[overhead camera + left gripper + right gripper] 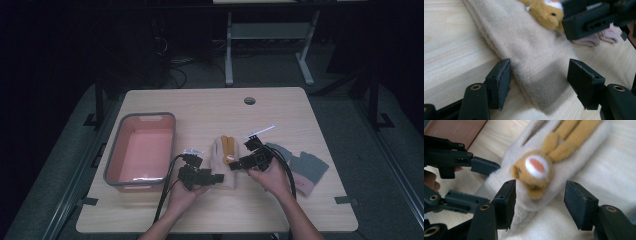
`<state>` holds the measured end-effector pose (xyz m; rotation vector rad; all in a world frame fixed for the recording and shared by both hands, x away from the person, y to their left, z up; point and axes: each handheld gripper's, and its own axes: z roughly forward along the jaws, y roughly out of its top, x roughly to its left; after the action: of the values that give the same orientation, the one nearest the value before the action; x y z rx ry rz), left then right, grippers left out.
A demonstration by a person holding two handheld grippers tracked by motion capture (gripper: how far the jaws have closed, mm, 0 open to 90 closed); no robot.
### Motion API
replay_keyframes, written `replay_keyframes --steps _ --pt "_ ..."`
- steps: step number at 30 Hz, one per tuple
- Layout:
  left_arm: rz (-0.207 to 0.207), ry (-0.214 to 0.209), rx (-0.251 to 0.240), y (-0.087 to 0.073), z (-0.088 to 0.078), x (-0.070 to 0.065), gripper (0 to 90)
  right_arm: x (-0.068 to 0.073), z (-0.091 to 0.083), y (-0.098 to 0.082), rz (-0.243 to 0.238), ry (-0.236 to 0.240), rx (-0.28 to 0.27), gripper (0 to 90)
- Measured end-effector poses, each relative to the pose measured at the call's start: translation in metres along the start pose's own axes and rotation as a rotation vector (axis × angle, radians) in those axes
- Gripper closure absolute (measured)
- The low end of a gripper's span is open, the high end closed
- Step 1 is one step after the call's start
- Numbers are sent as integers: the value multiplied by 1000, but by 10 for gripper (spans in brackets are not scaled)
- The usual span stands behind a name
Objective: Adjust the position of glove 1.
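Left claw [539, 82] stands parted astride the beige sock [534, 57], pads not pressing it

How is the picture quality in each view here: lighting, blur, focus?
High view: dim, the room behind almost black, a glare streak on the bin's floor, fine detail soft. Left gripper view: bright and sharp on the cream sock; the other tool at top right is softer. Right gripper view: the animal patch on the sock is slightly blurred, while the near pads look crisp.
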<state>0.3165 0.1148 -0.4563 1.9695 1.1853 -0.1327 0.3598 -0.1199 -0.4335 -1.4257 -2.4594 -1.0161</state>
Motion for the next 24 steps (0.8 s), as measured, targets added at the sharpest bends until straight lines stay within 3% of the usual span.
replay_keyframes --steps 4,10,13,18,24 --pt "-4 1 19 0 3 1 377 -3 4 -7 43 13 -1 434" --pt "-20 -31 41 0 4 1 352 -8 12 -14 104 46 -19 438" --pt "-26 -17 56 0 7 1 384 -9 15 -16 122 52 -23 442" --pt "-3 7 71 1 8 -1 450 -13 19 -20 167 88 -45 463" --pt "-20 7 79 3 10 0 528 -7 25 -19 182 72 -60 592"
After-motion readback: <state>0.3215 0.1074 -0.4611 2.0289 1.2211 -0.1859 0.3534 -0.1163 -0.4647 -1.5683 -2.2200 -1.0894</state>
